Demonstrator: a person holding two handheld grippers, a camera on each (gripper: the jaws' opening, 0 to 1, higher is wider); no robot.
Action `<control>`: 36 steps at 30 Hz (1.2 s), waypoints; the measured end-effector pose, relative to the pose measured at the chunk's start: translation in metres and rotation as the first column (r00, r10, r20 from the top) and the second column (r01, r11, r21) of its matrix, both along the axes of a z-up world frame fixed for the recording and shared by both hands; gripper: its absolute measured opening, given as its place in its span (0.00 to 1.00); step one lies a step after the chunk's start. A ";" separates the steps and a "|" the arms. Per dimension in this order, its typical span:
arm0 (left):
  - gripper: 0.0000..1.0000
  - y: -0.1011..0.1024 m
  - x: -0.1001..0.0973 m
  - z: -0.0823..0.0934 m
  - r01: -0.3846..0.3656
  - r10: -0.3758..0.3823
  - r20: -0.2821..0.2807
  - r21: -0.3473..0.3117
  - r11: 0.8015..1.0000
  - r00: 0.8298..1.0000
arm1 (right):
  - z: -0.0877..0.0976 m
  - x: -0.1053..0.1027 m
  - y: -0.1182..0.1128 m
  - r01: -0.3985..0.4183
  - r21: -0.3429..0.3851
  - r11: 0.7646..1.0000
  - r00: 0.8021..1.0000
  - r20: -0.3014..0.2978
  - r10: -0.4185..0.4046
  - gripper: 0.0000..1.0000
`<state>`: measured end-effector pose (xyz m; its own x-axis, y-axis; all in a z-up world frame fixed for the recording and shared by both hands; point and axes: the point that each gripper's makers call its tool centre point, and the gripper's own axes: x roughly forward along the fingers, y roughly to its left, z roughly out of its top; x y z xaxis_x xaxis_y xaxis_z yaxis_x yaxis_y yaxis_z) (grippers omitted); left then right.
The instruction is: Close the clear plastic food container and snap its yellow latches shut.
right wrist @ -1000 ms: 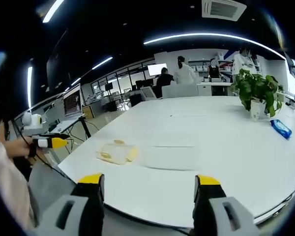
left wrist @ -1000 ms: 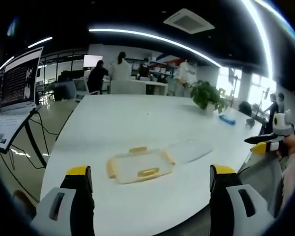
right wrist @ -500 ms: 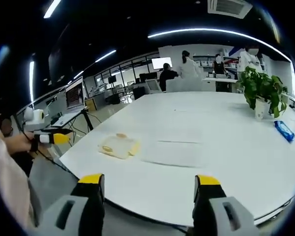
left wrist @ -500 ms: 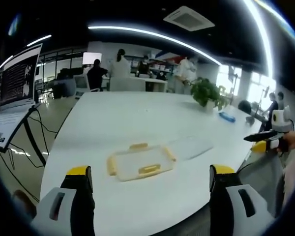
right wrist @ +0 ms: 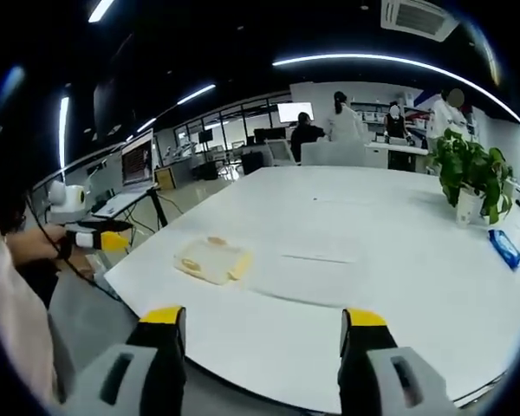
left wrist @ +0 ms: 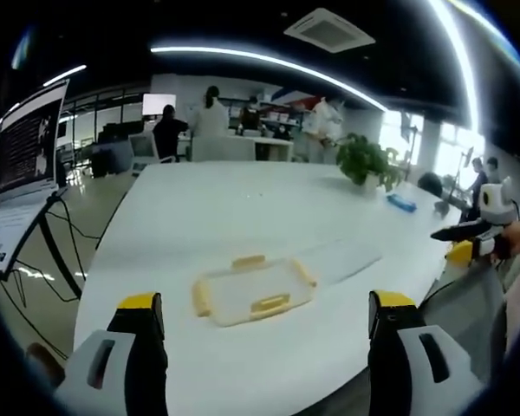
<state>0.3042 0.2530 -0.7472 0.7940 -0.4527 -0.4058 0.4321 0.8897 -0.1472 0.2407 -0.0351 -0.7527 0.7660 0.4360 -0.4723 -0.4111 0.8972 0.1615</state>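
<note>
A clear plastic container (left wrist: 252, 291) with yellow latches lies on the white table (left wrist: 208, 208) near its front edge; a clear flat lid (left wrist: 340, 259) rests beside it on the right. In the right gripper view the container (right wrist: 211, 260) sits left of the lid (right wrist: 305, 279). My left gripper (left wrist: 260, 334) stands open, short of the container, with nothing between its jaws. My right gripper (right wrist: 260, 338) is open too, well back from the table edge. The right gripper (left wrist: 470, 241) shows at the right of the left gripper view; the left gripper (right wrist: 94, 238) shows at the left of the right gripper view.
A potted plant (left wrist: 367, 166) and a blue packet (left wrist: 399, 204) stand on the far right of the table. A laptop on a stand (left wrist: 22, 173) with cables is at the left. Several people are at desks (left wrist: 210, 121) in the back.
Both views have shifted slightly with the hands; the container now appears a little nearer in both views. Both grippers stay open.
</note>
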 end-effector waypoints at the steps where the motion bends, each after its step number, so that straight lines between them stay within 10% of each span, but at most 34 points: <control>1: 0.98 0.000 0.000 -0.001 0.002 -0.002 -0.002 0.000 1.000 1.000 | 0.001 0.002 0.000 0.001 0.003 1.000 1.000 0.000 -0.001 0.72; 19: 0.93 0.008 0.017 -0.004 0.015 -0.015 -0.020 -0.016 1.000 1.000 | 0.005 0.029 0.023 -0.062 0.053 0.997 0.998 -0.021 0.063 0.72; 36: 0.91 0.002 0.043 -0.036 0.217 -0.206 -0.078 0.198 0.956 0.976 | 0.014 0.058 0.049 -0.139 0.074 0.988 0.990 -0.011 0.140 0.71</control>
